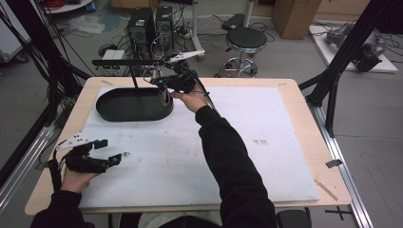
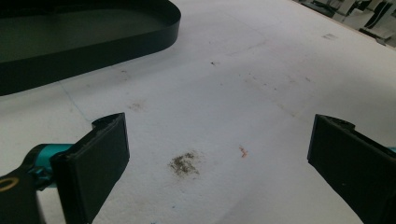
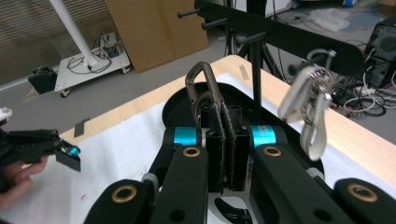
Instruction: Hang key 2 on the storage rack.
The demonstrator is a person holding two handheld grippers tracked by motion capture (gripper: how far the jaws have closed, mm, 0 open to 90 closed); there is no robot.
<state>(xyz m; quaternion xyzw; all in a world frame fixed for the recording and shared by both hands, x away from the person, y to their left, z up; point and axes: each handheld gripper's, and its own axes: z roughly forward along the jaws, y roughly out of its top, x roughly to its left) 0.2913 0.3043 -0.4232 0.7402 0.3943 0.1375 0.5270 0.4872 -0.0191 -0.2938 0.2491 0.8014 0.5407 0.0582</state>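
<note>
One carabiner (image 3: 306,109), the silver one, already hangs from a peg of the black rack (image 3: 299,39) that rises out of the dark oval tray (image 1: 128,111), and a second is on its way. In the right gripper view we see the right gripper (image 3: 223,154) with its jaws pressed nearly together on a dark grey carabiner (image 3: 203,88), whose loop stands up above the pads. From the high view that gripper (image 1: 164,92) sits over the right end of the tray, near the far left corner of the table (image 1: 294,142), just below the rack's crossbar and close to the silver clip.

We judge the job to be hanging carabiners on the rack, and about half done as far as we can tell: one clip is up, one is gripped but not yet on a peg. What is left is to lift the dark clip to a free peg, hook it and let go. Whether more clips lie in the tray we cannot tell.

Our left gripper (image 1: 107,152) rests near the front left corner of the table, well apart from the tray. In the left gripper view its jaws stand wide apart with nothing between them, above a small brown stain (image 2: 184,163) on the white mat.
</note>
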